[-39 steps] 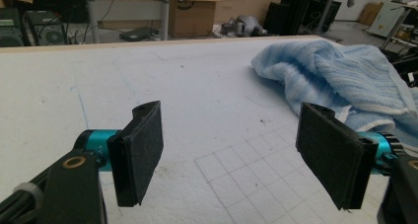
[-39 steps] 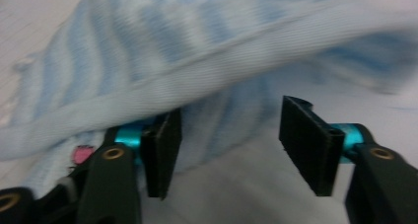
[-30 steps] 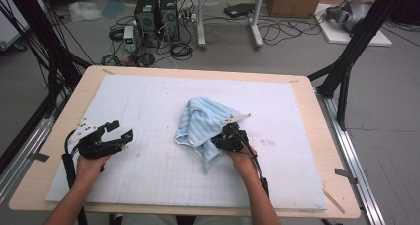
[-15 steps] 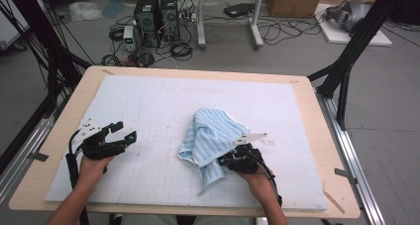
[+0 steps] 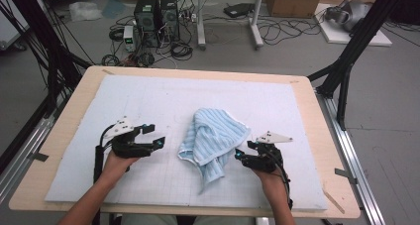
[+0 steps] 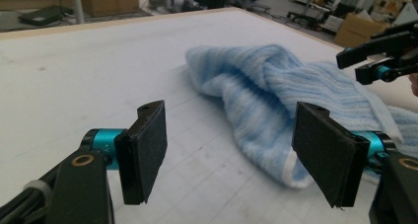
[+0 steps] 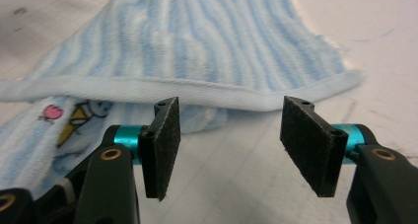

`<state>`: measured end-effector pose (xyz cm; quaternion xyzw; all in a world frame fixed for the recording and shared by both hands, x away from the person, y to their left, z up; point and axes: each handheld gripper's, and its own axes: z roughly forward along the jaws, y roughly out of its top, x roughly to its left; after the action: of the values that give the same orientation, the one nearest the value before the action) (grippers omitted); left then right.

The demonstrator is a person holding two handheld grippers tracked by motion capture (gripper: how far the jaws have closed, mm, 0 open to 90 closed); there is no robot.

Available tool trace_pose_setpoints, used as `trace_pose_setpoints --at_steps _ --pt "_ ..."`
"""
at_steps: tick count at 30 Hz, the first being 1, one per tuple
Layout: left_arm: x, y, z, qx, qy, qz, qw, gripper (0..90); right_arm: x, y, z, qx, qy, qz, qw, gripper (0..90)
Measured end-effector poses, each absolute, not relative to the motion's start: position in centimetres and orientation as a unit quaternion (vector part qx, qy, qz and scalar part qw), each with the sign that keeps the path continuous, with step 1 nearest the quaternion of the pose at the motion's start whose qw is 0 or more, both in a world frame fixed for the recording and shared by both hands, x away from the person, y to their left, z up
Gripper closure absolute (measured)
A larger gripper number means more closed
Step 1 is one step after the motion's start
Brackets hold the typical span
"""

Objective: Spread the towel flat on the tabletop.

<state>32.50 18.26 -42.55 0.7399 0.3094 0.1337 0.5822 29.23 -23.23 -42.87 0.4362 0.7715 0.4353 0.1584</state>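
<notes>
Towel: a blue-and-white striped terry towel (image 5: 214,138) lies crumpled in a soft heap near the middle of the mat, one narrow end trailing toward the person; it is ribbed and fluffy, with a smooth white hem.
Towel print: in the right gripper view a lower layer shows a small cartoon print (image 7: 74,116) in yellow and pink.
Mat: a pale foam mat (image 5: 148,101) with a faint grid covers most of the wooden table (image 5: 79,91).
Left gripper (image 5: 157,141): held just left of the towel, apart from it; its flat black felt-like pads (image 6: 147,150) are spread wide with nothing between them.
Right gripper (image 5: 238,155): held at the towel's right edge; its jaws have just been opening and now stand apart, empty, the hem lying just beyond the pads (image 7: 165,142).
</notes>
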Motion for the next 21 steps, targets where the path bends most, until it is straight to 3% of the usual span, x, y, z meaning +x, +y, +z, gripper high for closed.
trace_pose_setpoints --at_steps 9,17,20,21 --pt "33.8 9.6 -41.6 0.783 0.238 0.1 0.566 29.9 29.4 -24.0 -43.0 0.454 0.762 0.433 0.159 40.7" --pt "33.2 5.3 -42.3 0.833 0.173 0.101 0.516 28.2 29.4 -24.8 -43.2 0.475 0.752 0.428 0.16 39.8" --pt "33.5 4.4 -42.9 0.85 0.176 0.109 0.485 43.1 29.3 -24.7 -43.2 0.473 0.753 0.429 0.159 39.7" --pt "33.7 4.3 -43.0 0.852 0.177 0.107 0.48 43.1 29.3 -24.7 -43.2 0.473 0.753 0.429 0.159 39.7"
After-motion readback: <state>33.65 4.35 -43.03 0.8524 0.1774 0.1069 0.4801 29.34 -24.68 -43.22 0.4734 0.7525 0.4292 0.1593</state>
